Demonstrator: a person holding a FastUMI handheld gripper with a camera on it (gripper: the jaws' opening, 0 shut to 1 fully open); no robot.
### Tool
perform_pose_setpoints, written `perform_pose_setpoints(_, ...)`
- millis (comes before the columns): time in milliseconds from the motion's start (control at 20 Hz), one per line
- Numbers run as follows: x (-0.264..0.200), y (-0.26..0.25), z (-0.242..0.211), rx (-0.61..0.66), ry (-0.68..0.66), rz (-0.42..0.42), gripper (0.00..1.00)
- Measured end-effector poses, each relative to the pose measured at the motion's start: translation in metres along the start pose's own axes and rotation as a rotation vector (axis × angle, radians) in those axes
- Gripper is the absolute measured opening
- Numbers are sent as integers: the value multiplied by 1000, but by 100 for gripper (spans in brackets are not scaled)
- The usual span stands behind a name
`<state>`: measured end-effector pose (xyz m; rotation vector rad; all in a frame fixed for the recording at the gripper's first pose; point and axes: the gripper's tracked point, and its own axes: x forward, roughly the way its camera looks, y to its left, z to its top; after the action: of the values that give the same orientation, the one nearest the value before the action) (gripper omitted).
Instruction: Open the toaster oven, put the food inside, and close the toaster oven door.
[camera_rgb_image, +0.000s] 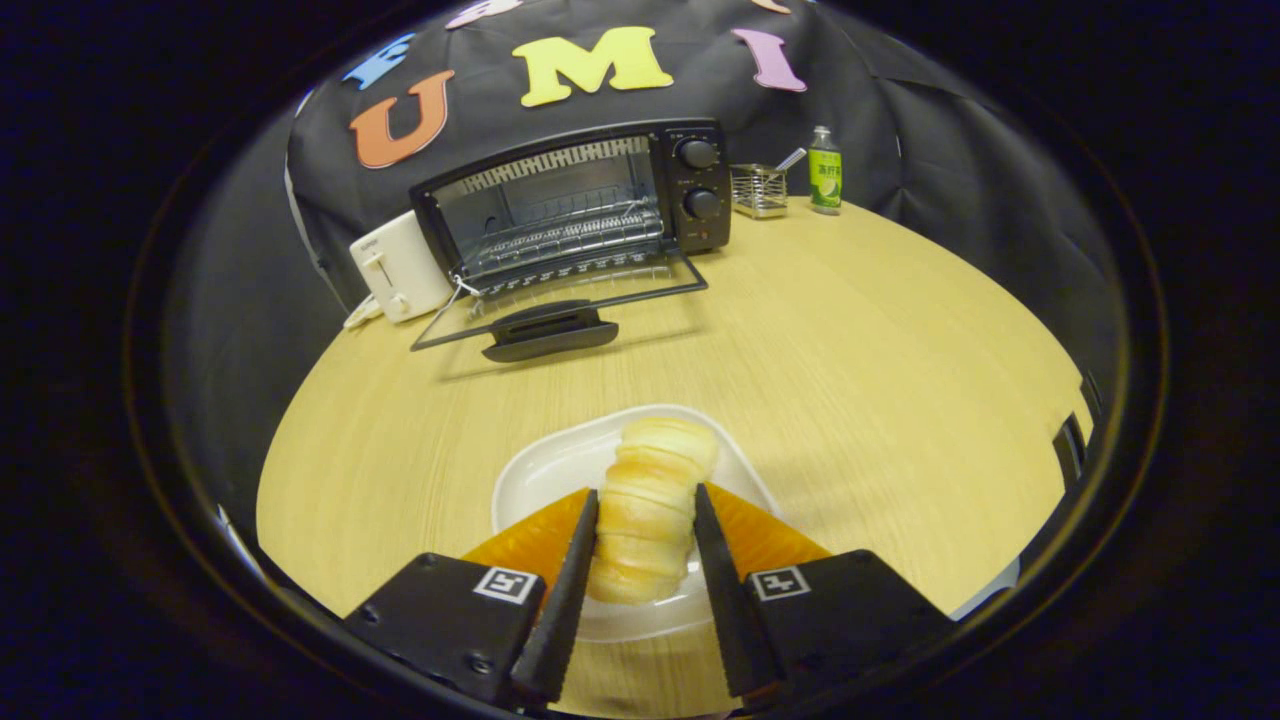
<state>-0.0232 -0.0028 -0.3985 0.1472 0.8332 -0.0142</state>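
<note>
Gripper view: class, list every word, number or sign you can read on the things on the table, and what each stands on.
None reads clearly.
Green bottle: label print too small.
White toaster: small mark, blurred.
Toaster oven: marks round its knobs too small.
Gripper: square coded markers, no words; its fingers flank the bread roll on the plate.

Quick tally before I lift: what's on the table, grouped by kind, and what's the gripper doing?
Appliances: 2 (black toaster oven, door down; white pop-up toaster)
Food: 1 (ridged pale bread roll)
Dishes: 1 (white plate)
Containers: 2 (wire mesh holder; green-label bottle)
Total: 6
Gripper: fingers flank the roll; contact unclear.
</note>
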Motion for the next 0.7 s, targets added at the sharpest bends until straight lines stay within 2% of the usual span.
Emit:
perform_pose_setpoints(200,-16,10,15,41,-31,46,42)
perform_pose_setpoints(450,-34,25,81,57,-152,103,38)
perform_pose_setpoints(700,-12,49,158,120,-221,191,38)
